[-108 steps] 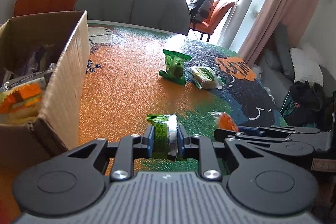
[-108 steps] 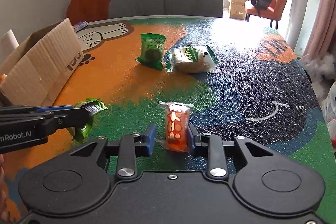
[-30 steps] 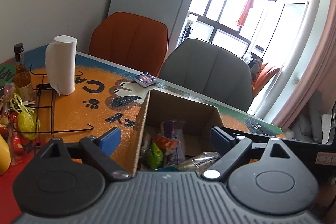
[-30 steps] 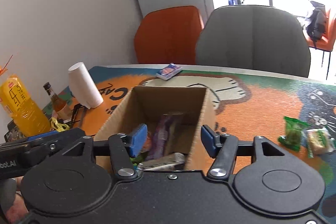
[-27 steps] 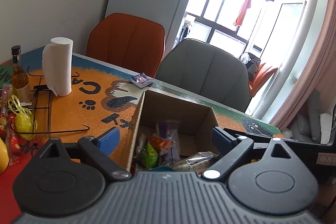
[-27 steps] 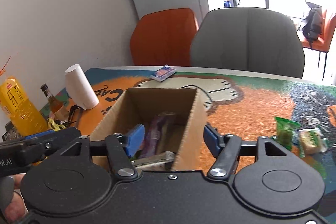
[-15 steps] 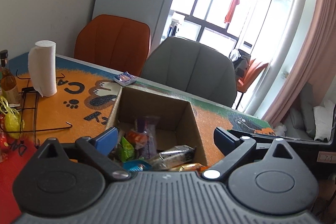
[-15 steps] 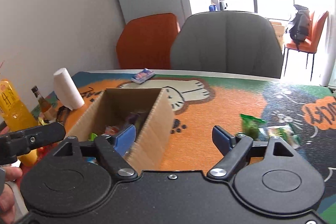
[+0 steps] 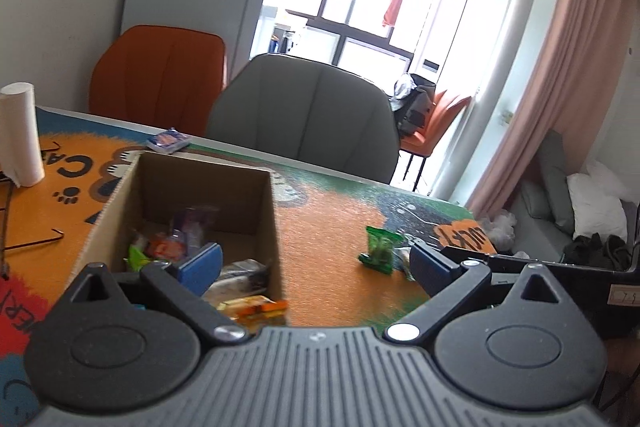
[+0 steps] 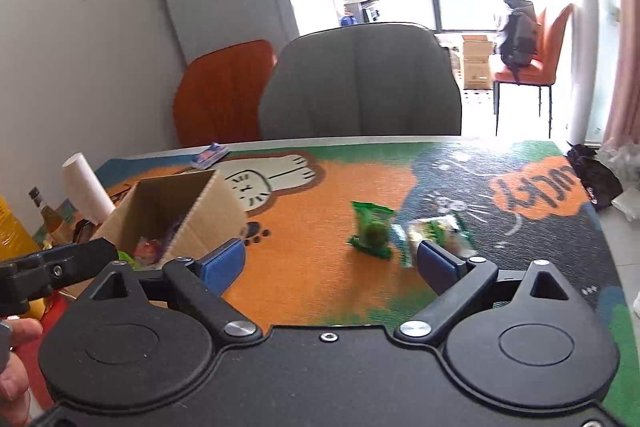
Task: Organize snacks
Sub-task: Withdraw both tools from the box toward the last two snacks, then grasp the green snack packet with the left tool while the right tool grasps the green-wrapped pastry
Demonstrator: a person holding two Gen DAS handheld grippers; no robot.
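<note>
Cardboard is where the snacks are going: the open box (image 9: 192,203) sits on the left of the desk (image 9: 320,227) and already holds a jumble of wrapped packets. Two packets remain out on the patterned mat to the right of it, a green packet (image 10: 370,229) and, just beside it on its right, a paler green-and-white packet (image 10: 434,233); whether the two touch is hard to tell.

Both claws are empty. The left claw (image 9: 316,267) is released and spread wide, its left finger in front of the box interior and its right finger reaching toward the green packet. The right claw (image 10: 330,263) is opening, with nothing between its fingers, and it looks across the mat at the two loose packets.

I judge this to be the stretch between a drop into the box and the next pick. The next move calls for carrying each claw to the right and farther over the mat, lowering one astride each packet, and closing on the crinkly wrapper rather than on the soft contents.
</note>
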